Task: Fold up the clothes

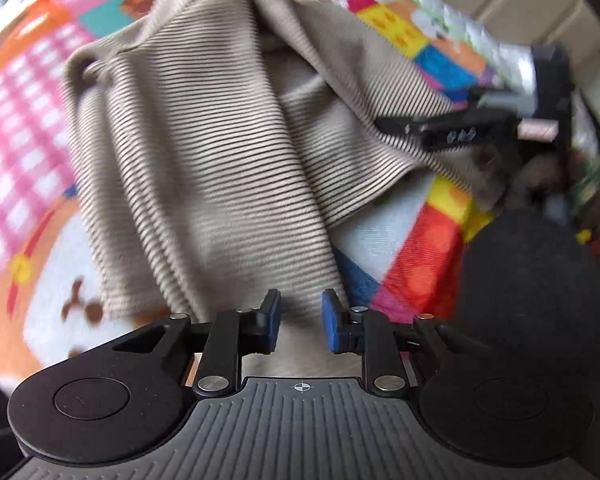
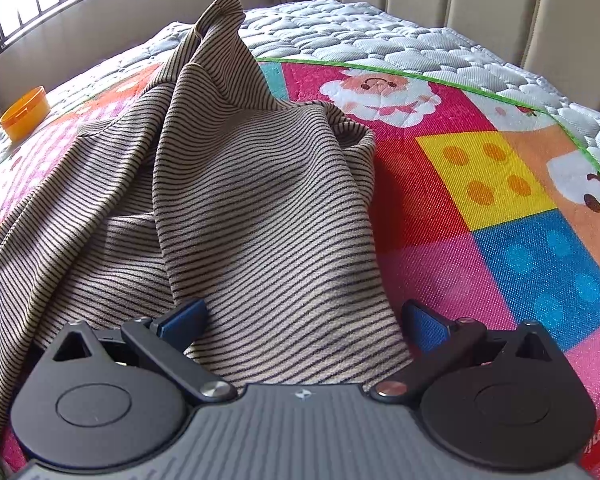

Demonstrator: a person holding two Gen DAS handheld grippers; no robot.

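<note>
Striped garment (image 2: 260,216) lengthwise away from tongs (image 2: 304,324)

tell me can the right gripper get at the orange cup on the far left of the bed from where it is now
Probably not directly: the orange cup sits far off, and the rumpled striped garment lies between it and the open right gripper.
</note>
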